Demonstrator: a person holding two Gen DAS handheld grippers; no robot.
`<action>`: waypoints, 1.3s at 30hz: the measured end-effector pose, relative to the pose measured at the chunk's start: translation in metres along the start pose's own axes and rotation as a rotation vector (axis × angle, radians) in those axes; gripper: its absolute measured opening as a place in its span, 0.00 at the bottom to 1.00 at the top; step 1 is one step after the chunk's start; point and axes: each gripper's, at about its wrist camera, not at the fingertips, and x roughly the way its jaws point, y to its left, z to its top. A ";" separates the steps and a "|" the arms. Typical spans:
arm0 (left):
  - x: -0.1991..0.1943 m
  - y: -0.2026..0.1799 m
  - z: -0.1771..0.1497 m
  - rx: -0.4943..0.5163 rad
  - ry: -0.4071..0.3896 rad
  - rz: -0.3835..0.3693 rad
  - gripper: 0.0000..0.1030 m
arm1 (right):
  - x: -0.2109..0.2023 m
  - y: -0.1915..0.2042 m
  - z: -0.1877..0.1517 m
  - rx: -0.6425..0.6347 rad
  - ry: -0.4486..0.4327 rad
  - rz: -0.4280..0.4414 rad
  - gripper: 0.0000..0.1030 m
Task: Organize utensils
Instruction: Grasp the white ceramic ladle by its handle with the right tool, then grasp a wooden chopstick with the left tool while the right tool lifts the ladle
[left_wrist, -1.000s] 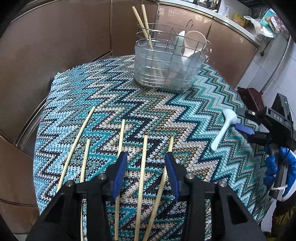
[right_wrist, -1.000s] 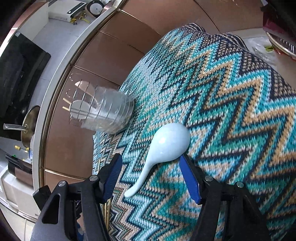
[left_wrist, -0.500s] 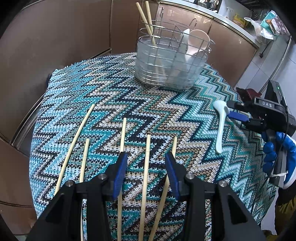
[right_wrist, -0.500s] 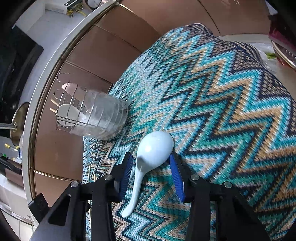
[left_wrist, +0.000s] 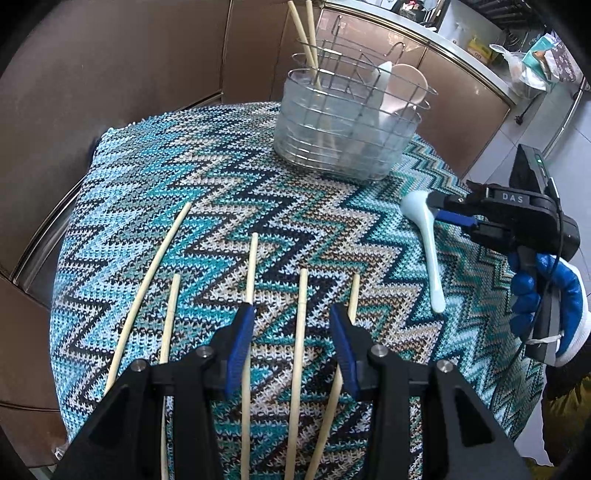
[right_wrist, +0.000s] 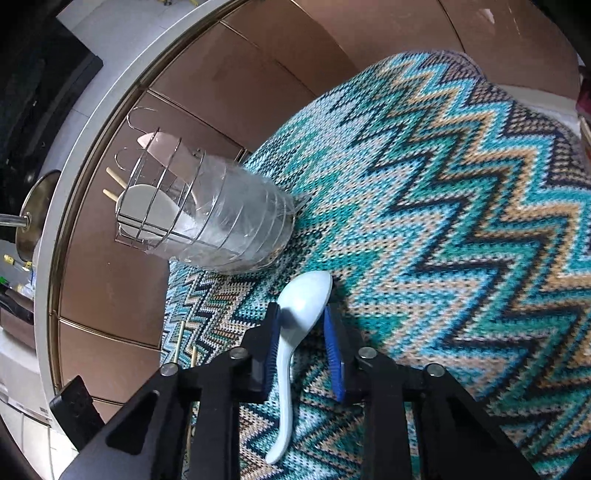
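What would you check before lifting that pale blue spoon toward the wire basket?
1. Right gripper fingers have just been closing around the pale blue spoon, at the bowl end: ok.
2. Both pads pressing firmly on it: cannot tell.
3. Spoon free of other utensils; the chopsticks lie apart: ok.
4. Wire basket upright on the zigzag cloth: ok.
5. Room in the basket beside the spoons already there: cannot tell.
6. Left gripper open above the chopsticks, away from the spoon: ok.
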 end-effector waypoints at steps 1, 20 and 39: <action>0.000 0.000 0.000 0.001 0.001 0.000 0.39 | 0.002 0.000 0.000 0.005 0.004 0.021 0.19; 0.012 -0.009 0.021 0.039 0.057 -0.016 0.39 | 0.020 0.009 0.014 -0.070 0.066 0.064 0.16; 0.061 -0.015 0.036 0.121 0.253 0.009 0.12 | 0.025 0.015 0.019 -0.101 0.108 0.101 0.09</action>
